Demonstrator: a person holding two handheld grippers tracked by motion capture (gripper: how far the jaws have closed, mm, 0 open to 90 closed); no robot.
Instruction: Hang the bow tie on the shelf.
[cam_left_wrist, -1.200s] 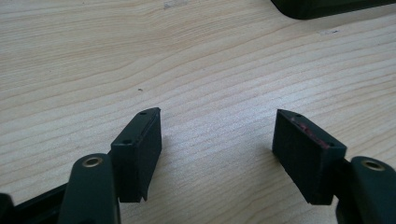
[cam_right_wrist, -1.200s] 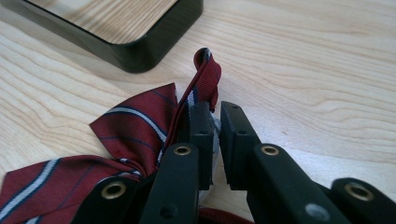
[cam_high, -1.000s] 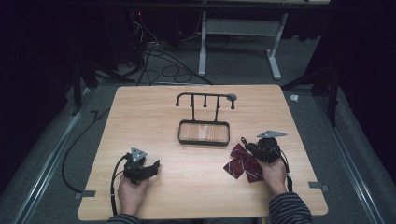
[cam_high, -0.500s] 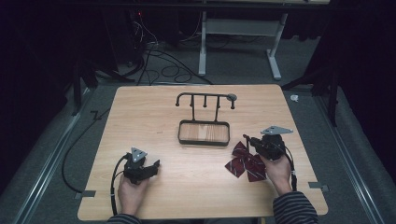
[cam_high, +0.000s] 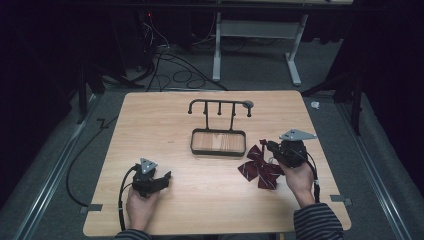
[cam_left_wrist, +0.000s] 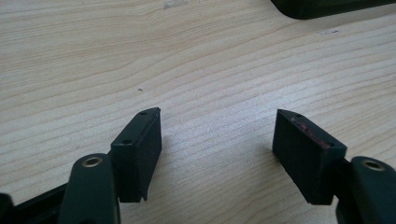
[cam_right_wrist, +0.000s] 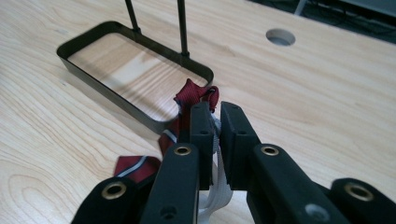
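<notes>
Dark red cloth crossed by thin pale and navy stripes makes up the bow tie, whose fanned, pleated wings lie flat on the wooden table at about four o'clock from the black stand tray, just off its near right corner. The right gripper has its jaws pressed together on the tie's knot and pale grey strap, the knot bunching up beyond the tips toward twelve o'clock in the right gripper view. The left gripper, at about seven o'clock from the tray and well apart from the tie, rests low with jaws spread wide over bare wood.
</notes>
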